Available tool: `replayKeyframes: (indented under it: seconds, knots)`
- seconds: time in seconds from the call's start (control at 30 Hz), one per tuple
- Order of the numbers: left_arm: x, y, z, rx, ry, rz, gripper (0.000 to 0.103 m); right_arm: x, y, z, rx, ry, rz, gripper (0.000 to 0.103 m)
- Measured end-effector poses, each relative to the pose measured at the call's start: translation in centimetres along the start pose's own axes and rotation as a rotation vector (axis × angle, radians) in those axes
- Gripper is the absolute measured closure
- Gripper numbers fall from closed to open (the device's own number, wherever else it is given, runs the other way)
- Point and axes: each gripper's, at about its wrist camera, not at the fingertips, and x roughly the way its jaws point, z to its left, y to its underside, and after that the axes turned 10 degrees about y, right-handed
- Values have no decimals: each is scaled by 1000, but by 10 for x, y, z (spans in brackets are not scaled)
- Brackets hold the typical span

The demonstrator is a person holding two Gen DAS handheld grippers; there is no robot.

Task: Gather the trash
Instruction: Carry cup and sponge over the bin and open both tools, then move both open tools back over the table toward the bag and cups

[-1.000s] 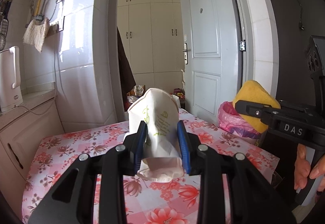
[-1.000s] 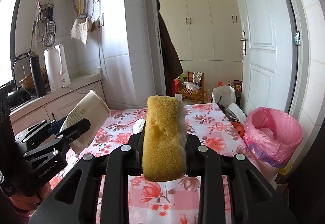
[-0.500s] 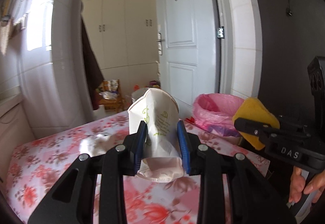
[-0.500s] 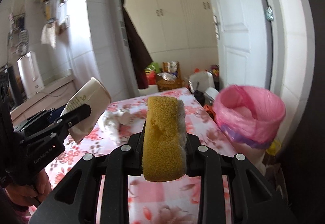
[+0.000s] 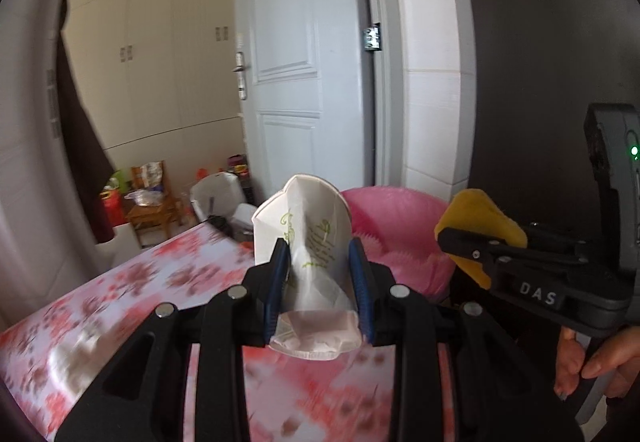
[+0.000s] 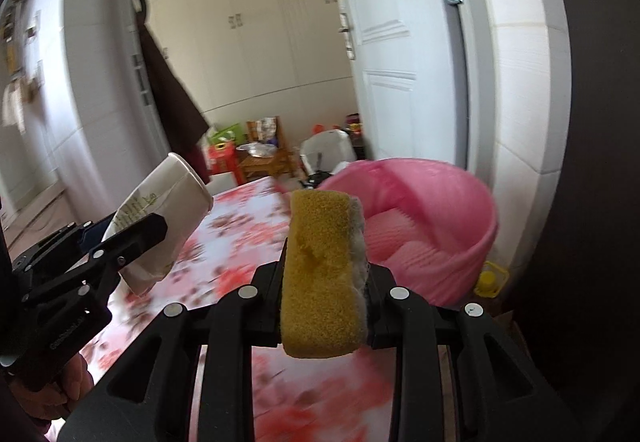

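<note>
Left gripper (image 5: 319, 266): blue-padded black fingers pinching a crumpled white paper cup (image 5: 308, 242), creased and flattened, green print on its side, centre of the left view
Right gripper (image 6: 326, 282): black fingers pressed onto a yellow sponge (image 6: 320, 274), porous blocky foam with a grey scrub layer on its right face, centre of the right view
Bin (image 6: 432, 226): round, lined with a glossy wrinkled pink bag, right of centre, just beyond the sponge
Table (image 6: 240, 234): smooth cloth with a red floral print, blurred, lower left
</note>
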Motion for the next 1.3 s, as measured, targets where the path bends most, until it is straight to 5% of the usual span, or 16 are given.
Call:
replayKeyframes:
  seconds: [0.27, 0.6, 0.73, 0.83, 0.93, 1.3]
  knots:
    - [92, -35, -2, -24, 84, 4, 72, 62, -34, -54, 34, 62, 22, 75]
    - [172, -43, 4, -64, 104, 46, 72, 117, -45, -83, 38, 97, 37, 73]
    - [192, -33, 10, -90, 92, 63, 48, 130, -39, -91, 57, 90, 60, 69]
    - [198, -28, 16, -88, 85, 75, 43, 130, -37, -95, 64, 81, 52, 51]
    - [196, -25, 23, -95, 64, 78, 41, 128, -38, -97, 66, 84, 45, 51]
    - [113, -14, 37, -99, -57, 32, 6, 72, -33, -68, 83, 46, 6, 45]
